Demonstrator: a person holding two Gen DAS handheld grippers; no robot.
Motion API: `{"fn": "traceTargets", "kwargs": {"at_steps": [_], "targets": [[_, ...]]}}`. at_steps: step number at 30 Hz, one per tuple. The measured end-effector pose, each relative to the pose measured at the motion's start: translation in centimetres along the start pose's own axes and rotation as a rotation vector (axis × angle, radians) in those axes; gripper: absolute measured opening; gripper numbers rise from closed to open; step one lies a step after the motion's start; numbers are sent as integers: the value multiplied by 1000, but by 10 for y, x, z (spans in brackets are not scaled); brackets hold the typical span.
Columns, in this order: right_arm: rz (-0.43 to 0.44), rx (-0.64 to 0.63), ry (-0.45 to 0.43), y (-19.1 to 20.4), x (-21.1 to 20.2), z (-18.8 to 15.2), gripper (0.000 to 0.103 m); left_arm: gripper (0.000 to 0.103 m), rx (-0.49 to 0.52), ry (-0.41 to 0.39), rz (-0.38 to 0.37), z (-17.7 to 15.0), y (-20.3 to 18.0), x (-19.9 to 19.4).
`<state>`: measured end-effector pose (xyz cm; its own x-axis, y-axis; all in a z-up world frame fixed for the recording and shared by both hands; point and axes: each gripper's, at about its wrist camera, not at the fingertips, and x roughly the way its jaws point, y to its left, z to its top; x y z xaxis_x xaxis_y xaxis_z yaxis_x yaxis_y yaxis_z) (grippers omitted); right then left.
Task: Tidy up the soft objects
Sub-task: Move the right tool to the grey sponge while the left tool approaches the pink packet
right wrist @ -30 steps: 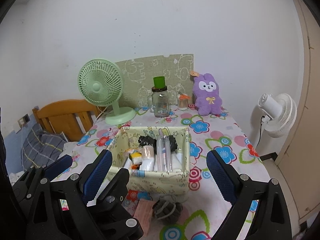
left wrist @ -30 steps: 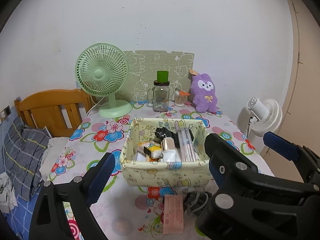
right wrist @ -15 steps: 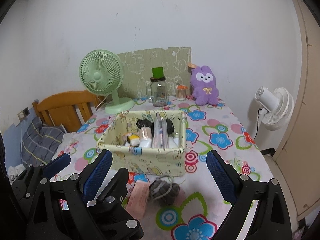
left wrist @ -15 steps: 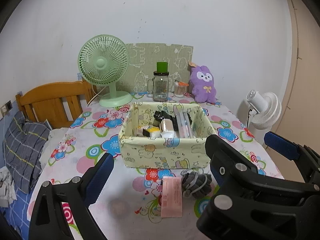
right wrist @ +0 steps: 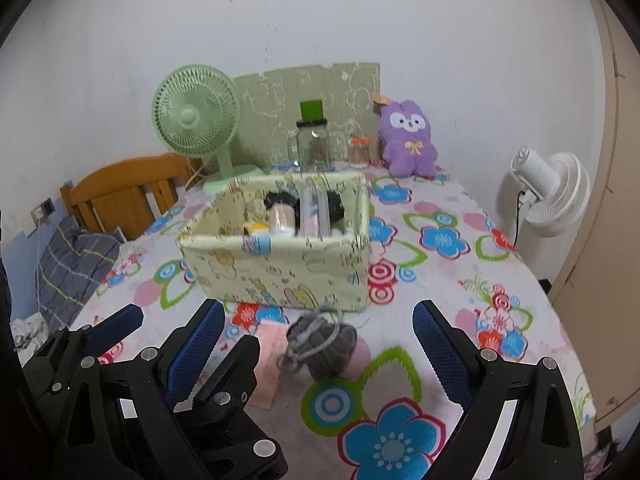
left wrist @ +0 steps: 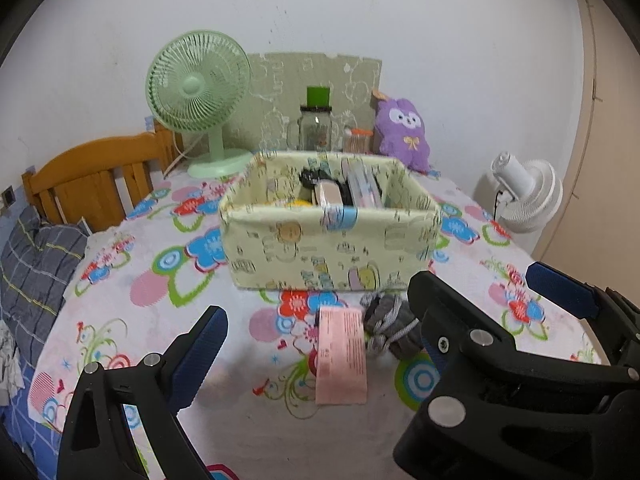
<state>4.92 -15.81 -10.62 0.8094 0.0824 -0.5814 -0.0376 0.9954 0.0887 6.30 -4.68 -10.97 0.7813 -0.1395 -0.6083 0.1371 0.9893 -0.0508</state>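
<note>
A grey knitted pouch (right wrist: pixel 324 344) with a cord lies on the flowered tablecloth in front of the fabric basket (right wrist: pixel 280 264). A flat pink packet (left wrist: pixel 342 356) lies just left of the pouch (left wrist: pixel 390 324). My left gripper (left wrist: pixel 320 344) hovers open over the packet. The right gripper (right wrist: pixel 316 338) is open too, and the pouch sits between its fingers' line of sight, a little ahead. A purple plush bunny (right wrist: pixel 408 136) leans on the wall at the table's back right. The basket (left wrist: pixel 328 248) holds several small items. The two grippers are side by side and overlap in both views.
A green desk fan (left wrist: pixel 200 92) and a glass jar with a green lid (left wrist: pixel 316 128) stand behind the basket. A white fan (right wrist: pixel 552 196) stands beyond the table's right edge. A wooden headboard (left wrist: pixel 88 176) and plaid bedding (left wrist: pixel 36 256) lie to the left.
Both views have dropped lower and back towards the table's front, so the pink packet and grey pouch now lie fully in view. Both grippers stayed open.
</note>
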Motion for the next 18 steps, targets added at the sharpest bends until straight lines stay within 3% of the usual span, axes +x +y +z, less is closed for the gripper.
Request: {"fn": "traceTargets", "kwargs": {"at_steps": [18], "targets": [[8,22,115,-3,55,-16,97,98,-17,116,21,-16,7,45]]}}
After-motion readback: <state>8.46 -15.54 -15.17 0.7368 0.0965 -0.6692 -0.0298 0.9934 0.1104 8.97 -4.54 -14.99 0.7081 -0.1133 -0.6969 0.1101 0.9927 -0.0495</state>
